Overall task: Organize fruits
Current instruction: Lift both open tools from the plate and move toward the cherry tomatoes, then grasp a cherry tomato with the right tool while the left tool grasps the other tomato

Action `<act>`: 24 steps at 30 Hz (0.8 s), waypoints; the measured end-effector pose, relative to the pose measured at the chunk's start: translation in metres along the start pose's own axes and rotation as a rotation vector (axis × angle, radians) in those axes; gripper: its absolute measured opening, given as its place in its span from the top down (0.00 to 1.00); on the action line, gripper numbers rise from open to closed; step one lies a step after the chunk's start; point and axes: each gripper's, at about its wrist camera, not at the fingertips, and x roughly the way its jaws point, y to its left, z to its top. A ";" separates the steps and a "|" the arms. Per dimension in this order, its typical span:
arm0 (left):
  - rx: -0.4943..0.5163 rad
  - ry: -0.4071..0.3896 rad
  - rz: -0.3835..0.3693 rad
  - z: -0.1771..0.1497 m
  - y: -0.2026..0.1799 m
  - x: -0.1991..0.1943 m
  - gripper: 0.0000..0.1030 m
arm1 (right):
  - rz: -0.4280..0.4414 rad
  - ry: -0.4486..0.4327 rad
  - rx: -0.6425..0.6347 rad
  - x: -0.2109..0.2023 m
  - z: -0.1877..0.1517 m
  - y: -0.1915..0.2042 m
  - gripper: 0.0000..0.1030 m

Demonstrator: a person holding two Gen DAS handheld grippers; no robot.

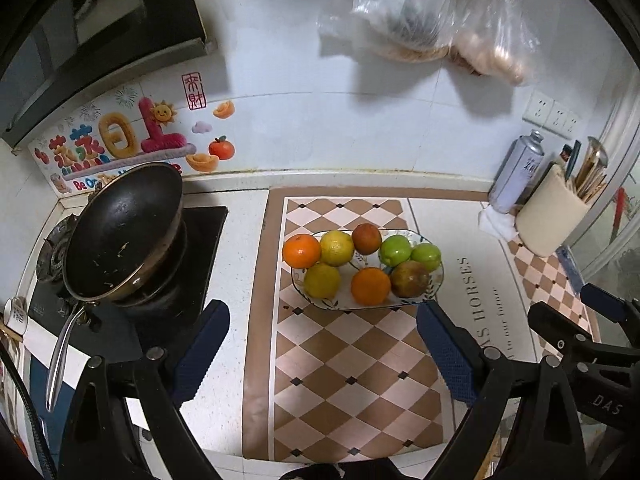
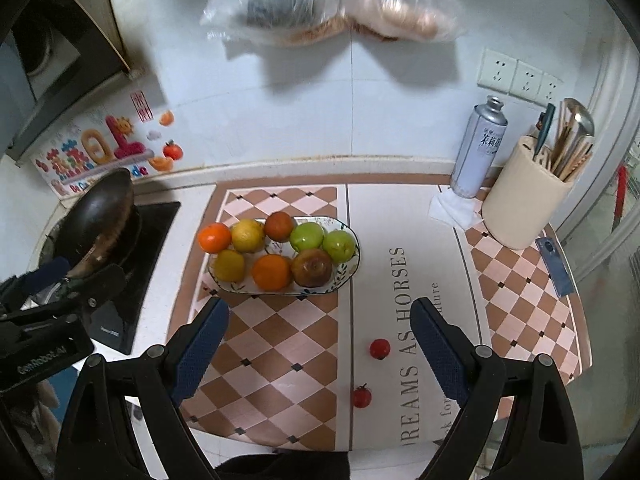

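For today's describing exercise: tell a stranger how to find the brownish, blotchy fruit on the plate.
Start at the checkered mat on the counter, then find the oval patterned plate of fruit on it. In the plate's front row, the brownish fruit sits at the right end, beside an orange and before two green apples; only it has dull, mottled skin.

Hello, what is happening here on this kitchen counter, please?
A person holds two grippers above a counter mat, sorting fruit. Both the left gripper and the right gripper are open and hold nothing. The plate carries eight fruits: oranges, lemons, green apples and darker ones. Two small red tomatoes lie loose on the mat, apart from the plate.
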 end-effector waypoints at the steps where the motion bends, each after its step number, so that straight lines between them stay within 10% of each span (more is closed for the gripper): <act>1: 0.001 -0.002 -0.001 -0.001 0.000 -0.002 0.07 | 0.016 -0.008 0.015 -0.005 -0.002 -0.001 0.09; 13: 0.036 0.094 0.069 -0.025 -0.026 0.047 0.07 | 0.063 0.184 0.246 0.078 -0.041 -0.104 0.10; 24: 0.068 0.416 0.122 -0.072 -0.092 0.174 0.07 | 0.137 0.490 0.180 0.254 -0.086 -0.134 0.52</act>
